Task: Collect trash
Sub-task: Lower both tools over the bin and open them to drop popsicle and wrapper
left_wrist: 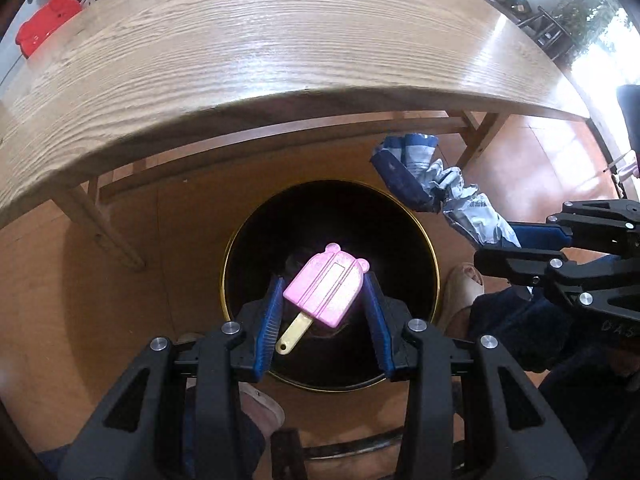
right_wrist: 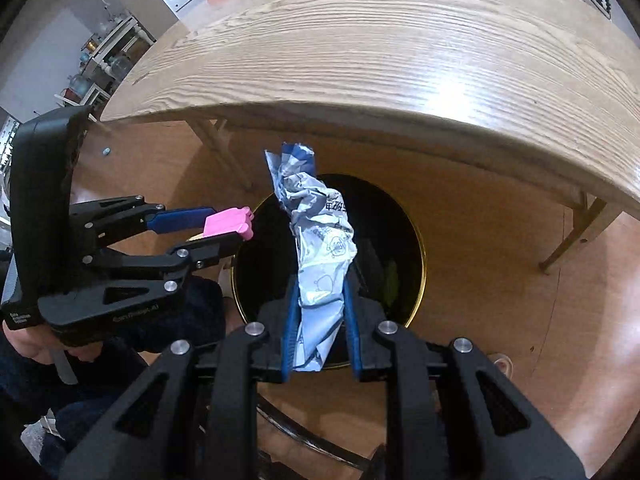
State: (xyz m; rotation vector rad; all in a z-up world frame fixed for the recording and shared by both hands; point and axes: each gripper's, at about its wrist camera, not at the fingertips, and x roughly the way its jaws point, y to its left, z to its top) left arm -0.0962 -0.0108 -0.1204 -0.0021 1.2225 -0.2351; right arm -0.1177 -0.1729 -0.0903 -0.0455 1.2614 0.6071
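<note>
Both pieces of trash held over the bin, neither dropped yet.

The left gripper (left_wrist: 323, 300) is closed on a pink popsicle toy (left_wrist: 326, 290), the right gripper (right_wrist: 320, 312) pinches a crumpled blue wrapper (right_wrist: 320, 248), and both hang above the black bin (left_wrist: 424, 240) on the floor beside the wooden table (left_wrist: 240, 60). Something greenish may already lie inside; release remains.

We've got the right gripper (right_wrist: 319, 316) clamped on a crumpled blue-and-white wrapper (right_wrist: 320, 240), which stands up over the black bin (right_wrist: 412, 216) with its gold rim. To our left, the left gripper (right_wrist: 224, 228) pinches a pink popsicle toy (right_wrist: 229, 222) at the bin's edge. Behind them we see the wooden table (right_wrist: 380, 48).
</note>
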